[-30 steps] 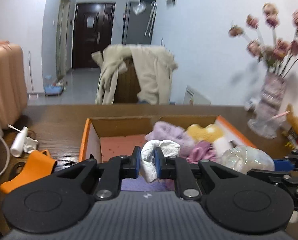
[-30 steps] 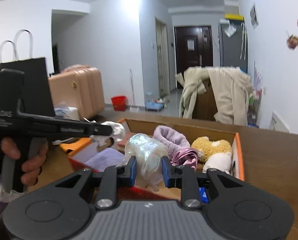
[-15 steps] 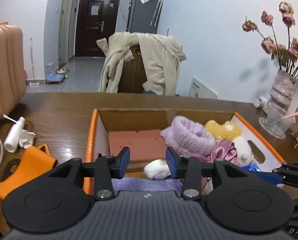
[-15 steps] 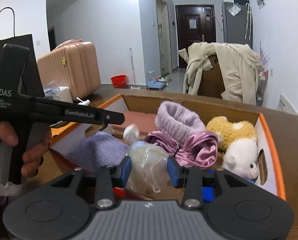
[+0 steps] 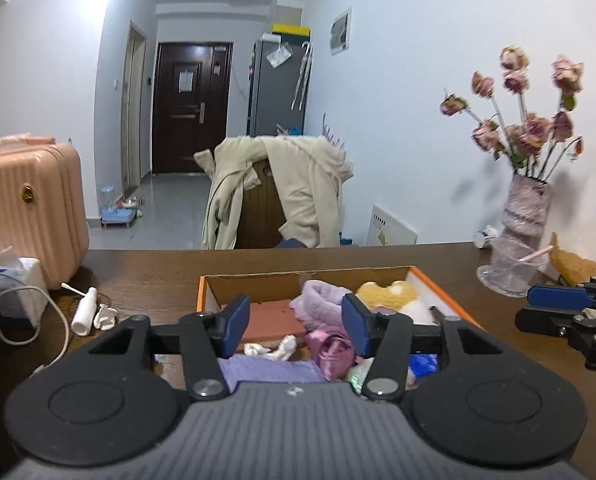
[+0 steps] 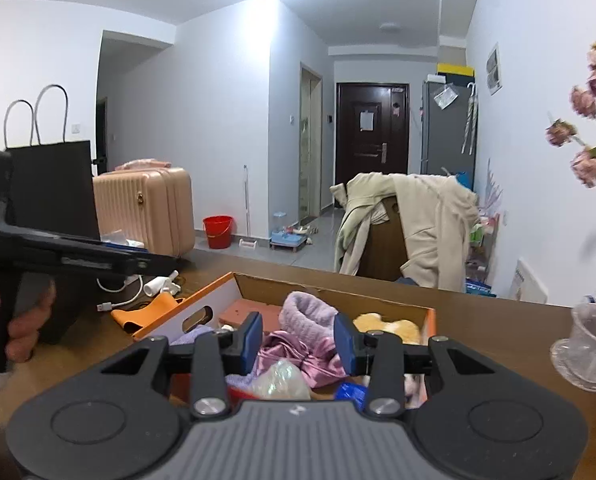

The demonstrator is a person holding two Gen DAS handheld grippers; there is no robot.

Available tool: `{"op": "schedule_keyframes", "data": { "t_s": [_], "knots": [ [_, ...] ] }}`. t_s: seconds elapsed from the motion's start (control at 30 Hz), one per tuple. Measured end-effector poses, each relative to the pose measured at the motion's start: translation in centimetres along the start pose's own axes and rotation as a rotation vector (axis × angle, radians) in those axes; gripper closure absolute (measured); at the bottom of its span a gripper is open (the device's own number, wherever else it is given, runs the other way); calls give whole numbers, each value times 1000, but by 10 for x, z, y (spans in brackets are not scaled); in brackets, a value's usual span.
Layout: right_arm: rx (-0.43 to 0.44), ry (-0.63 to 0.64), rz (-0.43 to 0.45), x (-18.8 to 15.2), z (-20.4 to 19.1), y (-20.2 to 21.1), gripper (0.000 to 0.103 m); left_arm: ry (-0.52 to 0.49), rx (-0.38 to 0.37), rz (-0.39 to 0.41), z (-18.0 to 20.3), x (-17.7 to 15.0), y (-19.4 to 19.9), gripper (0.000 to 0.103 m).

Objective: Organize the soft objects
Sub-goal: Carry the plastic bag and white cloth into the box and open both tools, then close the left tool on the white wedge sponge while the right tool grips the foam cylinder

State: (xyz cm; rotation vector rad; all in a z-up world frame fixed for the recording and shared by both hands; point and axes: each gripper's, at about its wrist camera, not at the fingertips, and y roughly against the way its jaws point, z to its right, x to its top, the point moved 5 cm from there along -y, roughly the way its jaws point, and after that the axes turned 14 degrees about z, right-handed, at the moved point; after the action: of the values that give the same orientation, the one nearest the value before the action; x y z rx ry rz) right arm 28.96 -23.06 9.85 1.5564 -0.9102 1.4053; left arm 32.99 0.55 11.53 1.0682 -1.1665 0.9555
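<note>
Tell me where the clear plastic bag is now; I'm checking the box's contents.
The clear plastic bag lies in the cardboard box at its near edge in the right wrist view, just in front of the pink satin scrunchie, below the open right hand-held gripper.

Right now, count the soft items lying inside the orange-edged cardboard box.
6 visible: fluffy lilac headband at centre back, yellow plush toy back right, pink satin scrunchie centre, purple knitted cloth front left, small white fabric piece, crinkly clear bag front. More may be hidden.
</note>
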Motion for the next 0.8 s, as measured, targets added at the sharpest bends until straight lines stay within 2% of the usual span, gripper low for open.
{"op": "schedule_keyframes", "data": {
  "t_s": [0.13, 0.2, 0.27, 0.47, 0.6, 0.8],
  "knots": [
    [-12, 9, 19, -7, 9, 45, 62, -26, 8, 27, 26, -8, 44, 38],
    [-5, 11, 38, -16, 13, 69, 53, -34, 38, 41, 39, -17, 62, 36],
    [-1, 15, 51, -28, 17, 90, 51, -16, 75, 66, 53, -29, 80, 29],
    [0, -43, 30, -79, 29, 140, 45, 57, 133, 144, 88, -81, 129, 22],
    [10, -109, -30, -110, 34, 154, 45, 45, 131, 60, 107, -117, 140, 21],
    [43, -137, -49, -120, 41, 155, 45, 50, 138, 25, 124, -122, 130, 20]
  ]
}}
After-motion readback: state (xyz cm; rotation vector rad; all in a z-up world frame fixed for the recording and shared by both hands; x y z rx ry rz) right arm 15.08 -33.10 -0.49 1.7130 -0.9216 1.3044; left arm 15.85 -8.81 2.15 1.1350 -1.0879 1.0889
